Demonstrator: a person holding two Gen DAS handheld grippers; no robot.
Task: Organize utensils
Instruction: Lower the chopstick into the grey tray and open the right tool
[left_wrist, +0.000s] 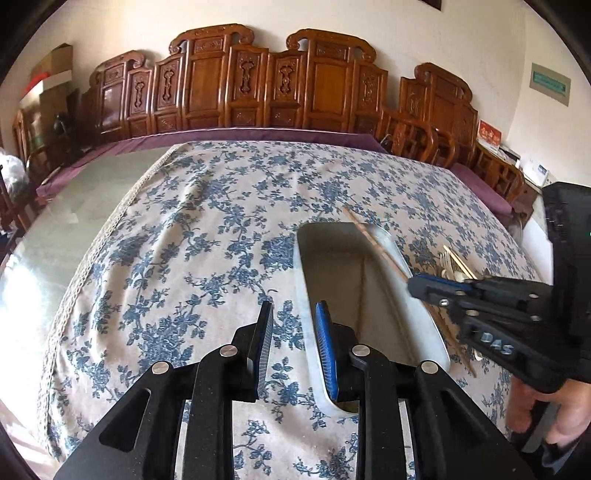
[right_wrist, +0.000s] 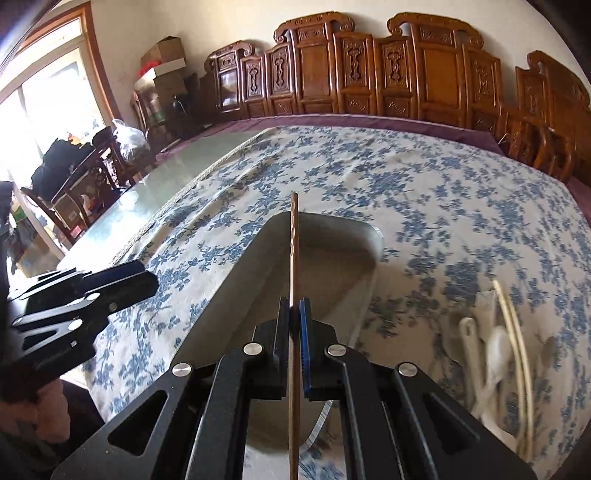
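My right gripper (right_wrist: 295, 306) is shut on a brown wooden chopstick (right_wrist: 294, 240), which sticks out forward over an empty grey-white tray (right_wrist: 332, 254) on the floral tablecloth. The left wrist view shows that gripper (left_wrist: 417, 287) from the side, with the chopstick (left_wrist: 373, 242) slanting across the tray's (left_wrist: 343, 288) right rim. My left gripper (left_wrist: 293, 310) is open and holds nothing; it hovers over the tray's near left rim. The right wrist view has it (right_wrist: 146, 282) left of the tray. A pile of forks, white spoons and pale chopsticks (right_wrist: 491, 343) lies right of the tray, also visible as utensils (left_wrist: 452, 264).
The blue floral tablecloth (left_wrist: 207, 229) covers most of the table; a bare glass top (left_wrist: 85, 206) shows on the left. A carved wooden bench (left_wrist: 258, 88) with a purple cushion runs behind. Chairs and boxes (right_wrist: 92, 173) crowd the left. A person's hand (left_wrist: 546, 413) holds the right gripper.
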